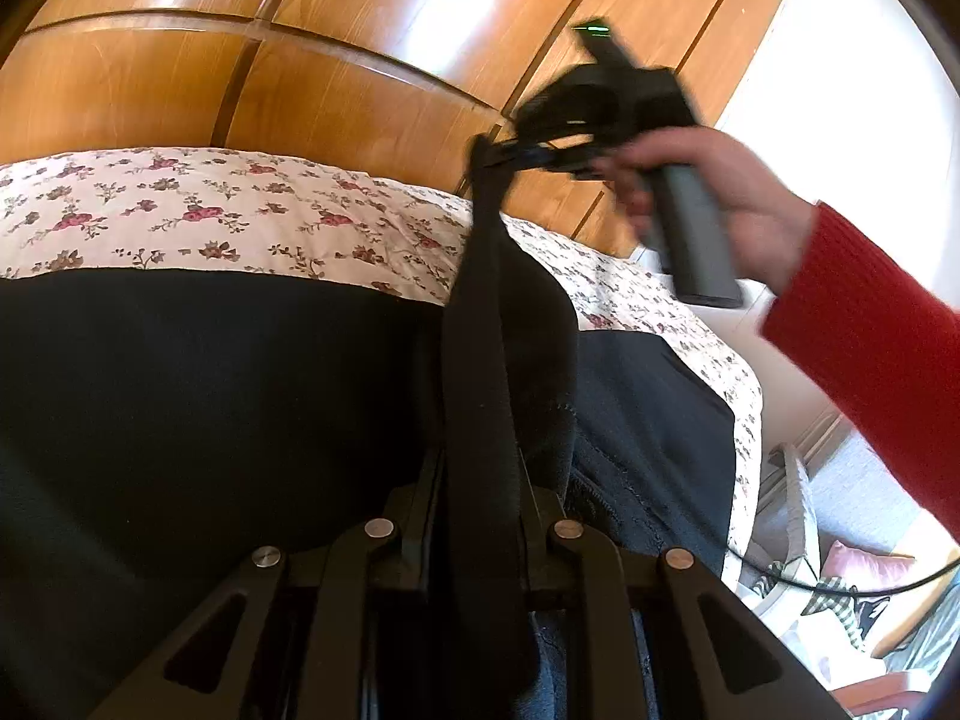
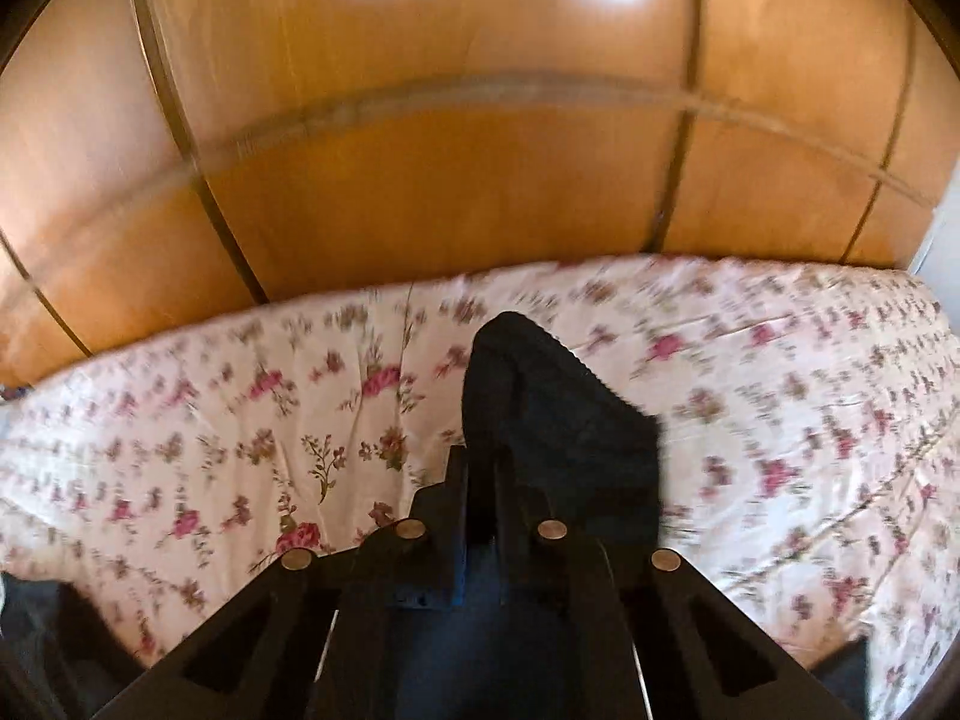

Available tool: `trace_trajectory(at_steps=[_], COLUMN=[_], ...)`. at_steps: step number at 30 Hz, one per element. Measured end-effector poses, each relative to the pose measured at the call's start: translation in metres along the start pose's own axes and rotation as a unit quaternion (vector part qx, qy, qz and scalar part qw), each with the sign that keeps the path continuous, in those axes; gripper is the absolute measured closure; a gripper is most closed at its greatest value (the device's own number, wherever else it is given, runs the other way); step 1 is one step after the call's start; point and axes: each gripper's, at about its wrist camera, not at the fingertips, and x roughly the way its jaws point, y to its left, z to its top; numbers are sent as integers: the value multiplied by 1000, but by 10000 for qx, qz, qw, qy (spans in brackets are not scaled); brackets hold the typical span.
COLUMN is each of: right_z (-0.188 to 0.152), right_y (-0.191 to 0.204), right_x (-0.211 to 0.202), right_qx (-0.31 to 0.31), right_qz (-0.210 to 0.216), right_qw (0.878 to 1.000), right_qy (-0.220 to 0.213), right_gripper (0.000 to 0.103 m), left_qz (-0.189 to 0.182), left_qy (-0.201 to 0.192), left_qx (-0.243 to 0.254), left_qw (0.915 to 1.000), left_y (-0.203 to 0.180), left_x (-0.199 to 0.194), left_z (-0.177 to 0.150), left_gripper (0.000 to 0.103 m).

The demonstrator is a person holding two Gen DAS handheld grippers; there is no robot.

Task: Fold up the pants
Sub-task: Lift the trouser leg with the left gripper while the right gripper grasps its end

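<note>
Black pants [image 1: 210,396] lie spread on a floral bedspread [image 1: 180,210]. My left gripper [image 1: 480,468] is shut on an edge of the pants, and a strip of the cloth [image 1: 486,312] runs taut from it up to my right gripper [image 1: 498,150], which is shut on the other end and held above the bed by a hand in a red sleeve. In the right wrist view my right gripper [image 2: 480,480] is shut on a black fold of the pants [image 2: 558,408] that sticks up past the fingers, above the bedspread [image 2: 210,420].
A wooden headboard and wall panels [image 1: 300,90] stand behind the bed and also show in the right wrist view [image 2: 450,180]. A chair with checked cloth [image 1: 840,594] sits to the right beyond the bed's edge. A black cable [image 1: 840,585] hangs there.
</note>
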Motion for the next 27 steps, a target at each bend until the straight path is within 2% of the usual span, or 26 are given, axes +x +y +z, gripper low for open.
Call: trace_trajectory(at_steps=[6, 12, 16, 19, 21, 25, 27], right_z=[-25, -80, -112, -145, -166, -206, -221], right_y=[-48, -100, -128, -152, -165, -190, -198], right_x=[-60, -99, -113, -124, -129, -125, -116], right_qx=[606, 1335, 1656, 2078, 2290, 2732, 2913], right_qz=[410, 695, 654, 654, 576, 434, 485], right_qw=[9962, 9857, 9804, 9714, 9665, 9569, 9527], right_qy=[-464, -757, -840, -943, -1006, -881, -712], right_gripper=[96, 96, 96, 96, 96, 96, 96], left_qz=[204, 681, 799, 847, 928, 1074, 1128], left_qy=[-21, -49, -212, -333, -411, -280, -152], left_qx=[135, 539, 647, 630, 864, 1417, 1511], left_qw=[9997, 9962, 9945, 9939, 9911, 9837, 9819], left_y=[-8, -28, -42, -52, -65, -87, -90], left_x=[-2, -7, -20, -31, -36, -31, -25], left_z=[0, 1, 3, 3, 1, -14, -22], left_gripper=[85, 87, 91, 91, 91, 91, 91])
